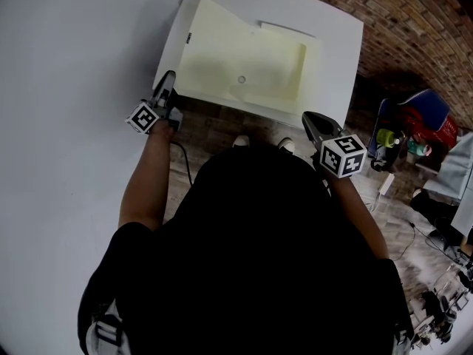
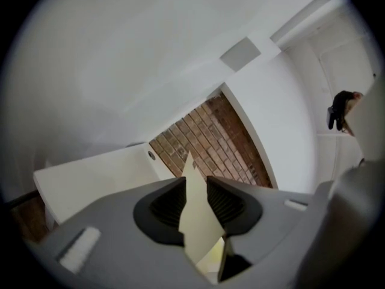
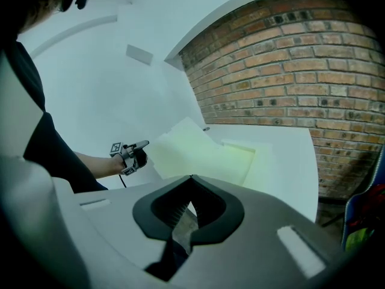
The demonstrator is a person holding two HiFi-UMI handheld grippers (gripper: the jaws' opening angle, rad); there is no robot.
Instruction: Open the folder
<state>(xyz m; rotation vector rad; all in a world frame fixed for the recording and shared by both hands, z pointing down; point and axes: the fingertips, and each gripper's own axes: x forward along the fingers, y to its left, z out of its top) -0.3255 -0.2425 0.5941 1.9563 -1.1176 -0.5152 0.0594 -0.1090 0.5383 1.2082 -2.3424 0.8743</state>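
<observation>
The person wears a black short-sleeved top and white-toed shoes. The left gripper and right gripper have grey shells and black ribbed pads (the ribs show best in the gripper views). Each gripper carries a white cube with black square markers. The left cube is at seven o'clock from its jaws, and the right cube is at five o'clock. A thin black cable runs from the left cube toward five o'clock.

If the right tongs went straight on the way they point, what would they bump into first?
Probably the pale yellow folder on the white table, though depth is unclear.
</observation>
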